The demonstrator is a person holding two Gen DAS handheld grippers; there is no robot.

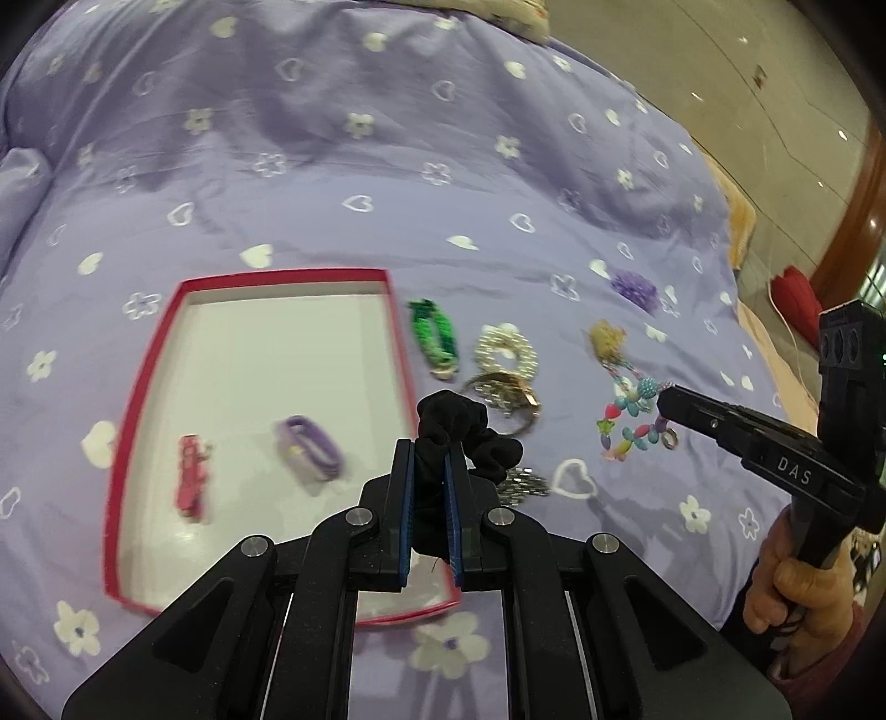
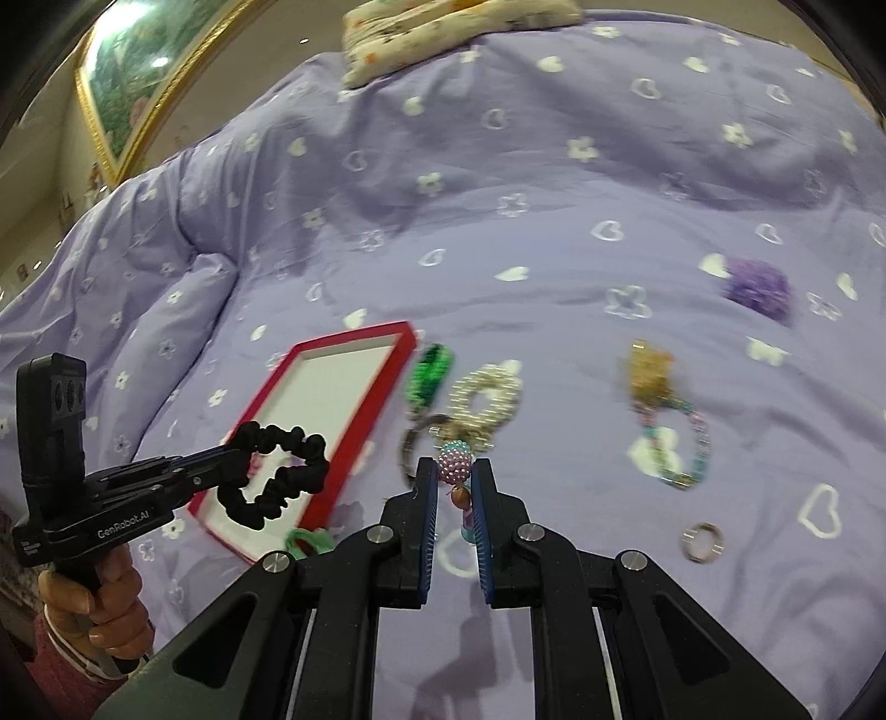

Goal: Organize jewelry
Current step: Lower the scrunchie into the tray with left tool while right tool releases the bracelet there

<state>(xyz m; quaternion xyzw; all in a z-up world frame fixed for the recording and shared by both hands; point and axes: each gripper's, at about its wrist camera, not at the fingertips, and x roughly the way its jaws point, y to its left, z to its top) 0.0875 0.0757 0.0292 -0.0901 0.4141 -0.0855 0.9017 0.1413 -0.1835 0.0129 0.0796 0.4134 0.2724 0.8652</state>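
My left gripper (image 1: 431, 451) is shut on a black scrunchie (image 1: 465, 437) and holds it over the right edge of the red-rimmed white box (image 1: 144, 382); the scrunchie also shows in the right wrist view (image 2: 277, 476). A pink clip (image 1: 191, 479) and a purple band (image 1: 313, 454) lie in the box. My right gripper (image 2: 455, 471) is shut on a colourful bead bracelet (image 2: 457, 462), seen in the left wrist view (image 1: 631, 421) hanging from its tip. A green bracelet (image 1: 434, 335), a pearl bracelet (image 1: 506, 349), a gold bangle (image 1: 506, 393), a gold charm strand (image 2: 659, 399) and a ring (image 2: 702, 543) lie on the bed.
A purple floral bedspread (image 1: 387, 166) covers the bed. A purple scrunchie (image 2: 756, 285) lies far right. A pillow (image 2: 443, 27) is at the bed's far end. The bed's right edge drops to a tiled floor (image 1: 747, 83). A silver chain (image 1: 523, 484) lies beside the box.
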